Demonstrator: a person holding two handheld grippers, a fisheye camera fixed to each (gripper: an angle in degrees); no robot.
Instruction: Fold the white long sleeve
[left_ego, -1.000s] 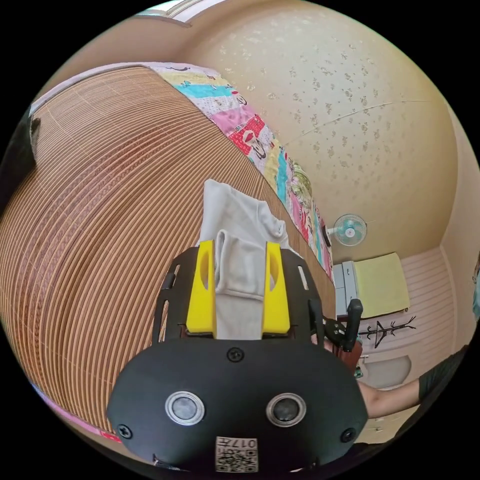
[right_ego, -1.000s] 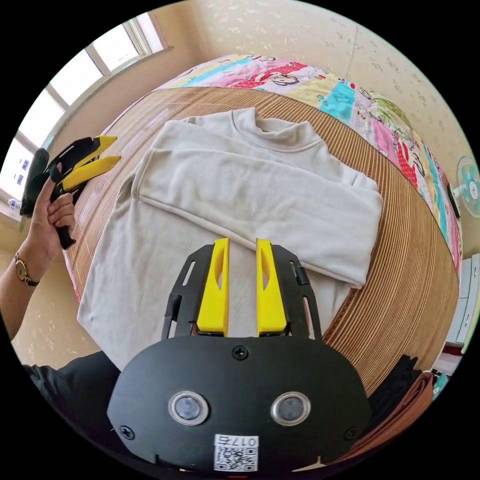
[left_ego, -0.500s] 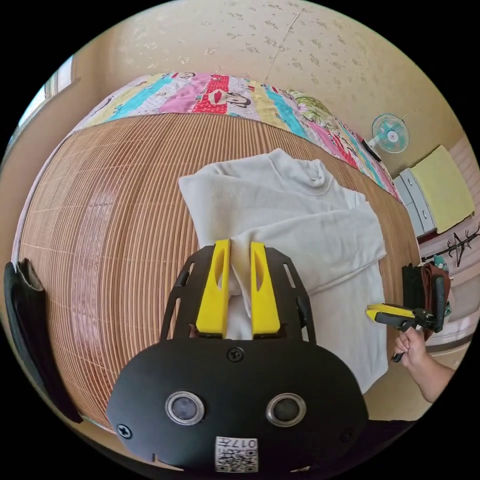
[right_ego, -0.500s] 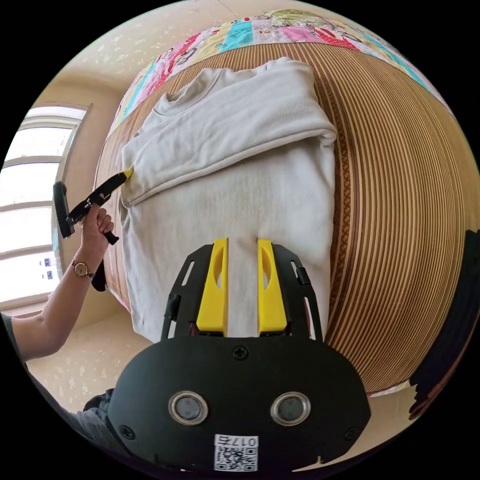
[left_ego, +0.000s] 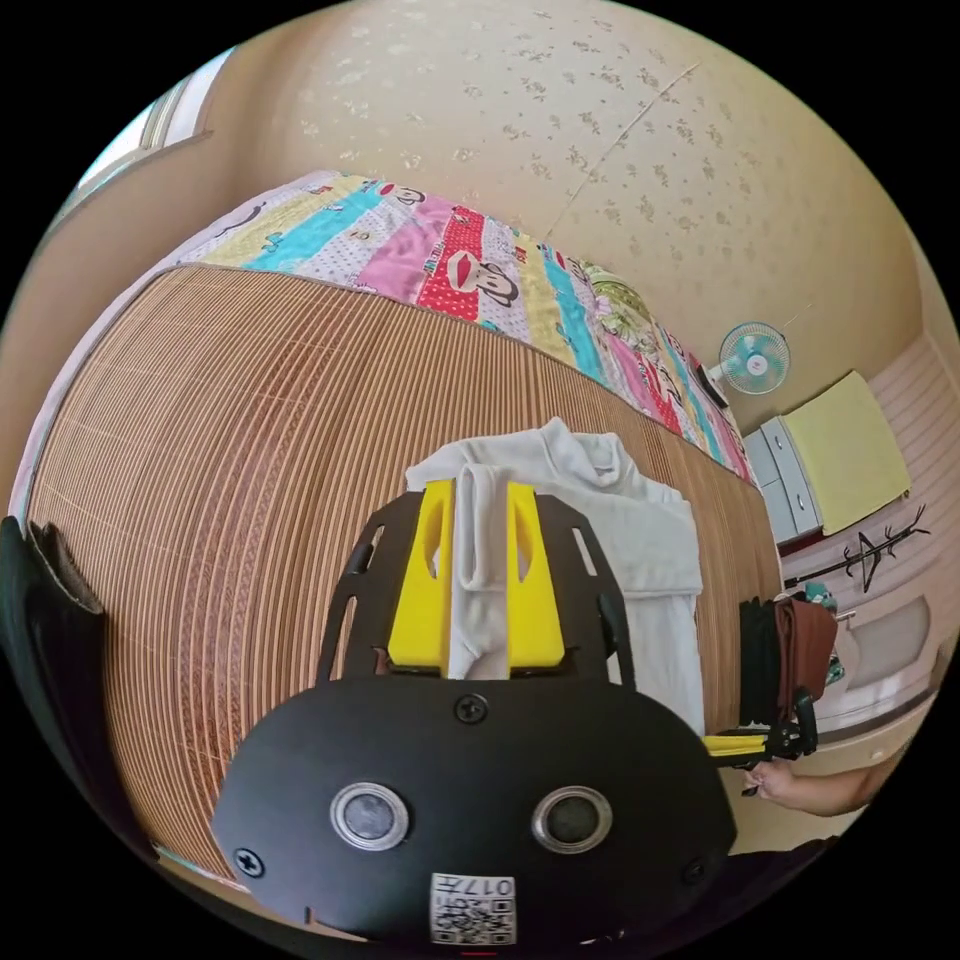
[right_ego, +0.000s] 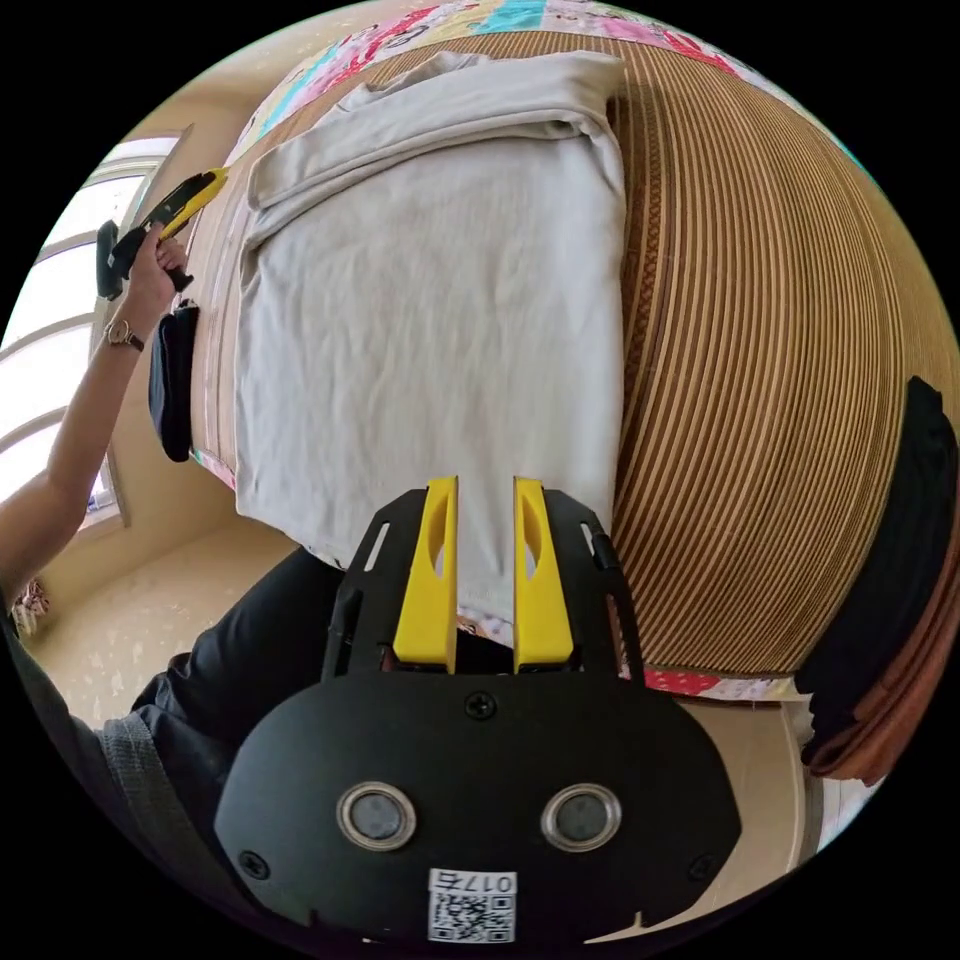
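So far one sleeve of the white long-sleeve top (right_ego: 430, 300) lies folded across; left tongs (left_ego: 478, 495) clamp fabric, right tongs (right_ego: 485, 490) hover apart; body folds remain.

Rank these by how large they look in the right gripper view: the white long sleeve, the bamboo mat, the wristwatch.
1. bamboo mat and white long sleeve: look alike, so no ranking between them.
2. wristwatch, clearly smallest.

1. Both views are bright and sharp, lit by daylight.
2. The window (right_ego: 50, 330) in the right gripper view is overexposed, white glare.
3. Fisheye distortion bends the bamboo mat (left_ego: 230, 450) lines strongly near the black edges.
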